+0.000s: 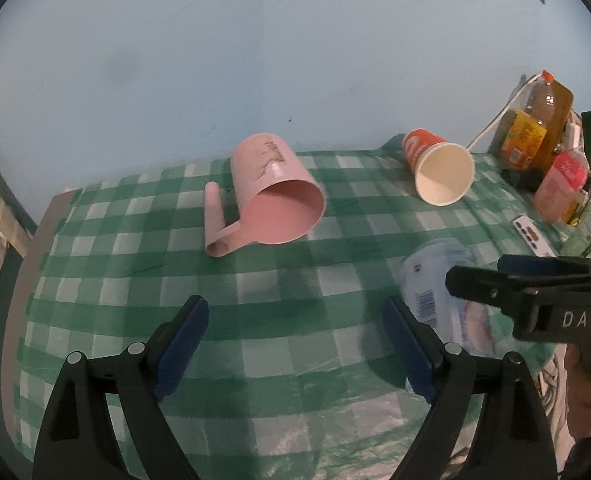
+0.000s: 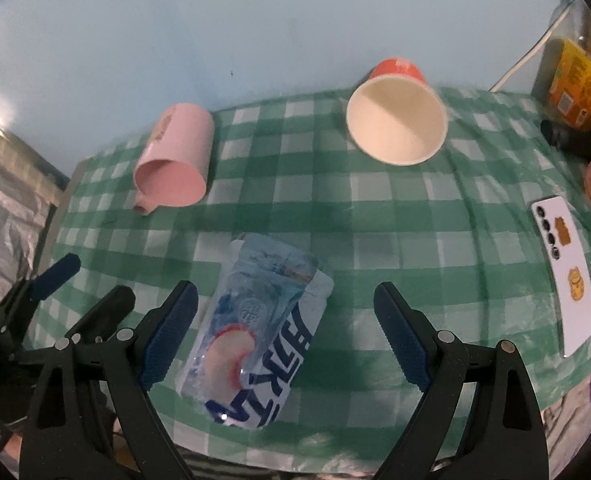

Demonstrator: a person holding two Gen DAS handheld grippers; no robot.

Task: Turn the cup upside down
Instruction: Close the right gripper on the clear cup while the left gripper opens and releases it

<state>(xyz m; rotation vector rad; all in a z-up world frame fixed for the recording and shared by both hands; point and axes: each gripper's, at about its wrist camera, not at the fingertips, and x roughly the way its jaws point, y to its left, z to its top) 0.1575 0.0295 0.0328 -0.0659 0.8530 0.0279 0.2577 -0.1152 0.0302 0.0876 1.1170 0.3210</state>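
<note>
Two cups lie on their sides on the green-and-white checked tablecloth (image 1: 279,320) ahead of my grippers. Item one: pink plastic mug with a straight handle (image 1: 273,192), mouth turned toward my left gripper (image 1: 295,344), well beyond its fingertips and slightly left of centre, handle pointing left. Item two: orange paper cup with a white interior (image 2: 397,120), mouth facing my right gripper (image 2: 285,336), well beyond its fingertips and slightly right of centre. I cannot tell which of the two the task means.

Item three: clear plastic pouch with blue lettering and a peach picture (image 2: 261,332), lying flat between the right gripper's fingers, nearer the left-hand finger, on the line toward the pink mug but not the paper cup. Item four: white phone with stickers on its back (image 2: 563,280), flat, well to the right of the right finger. Item five: amber-liquid bottle with an orange cap and yellow label (image 1: 535,128), upright far right by the pale blue wall (image 1: 295,60), a pink container (image 1: 559,184) just in front of it.

Left gripper: blue-padded fingers (image 1: 183,344) spread wide, holding nothing, touching nothing. Right gripper: fingers (image 2: 403,344) spread wide, empty; contact with the pouch cannot be told.
</note>
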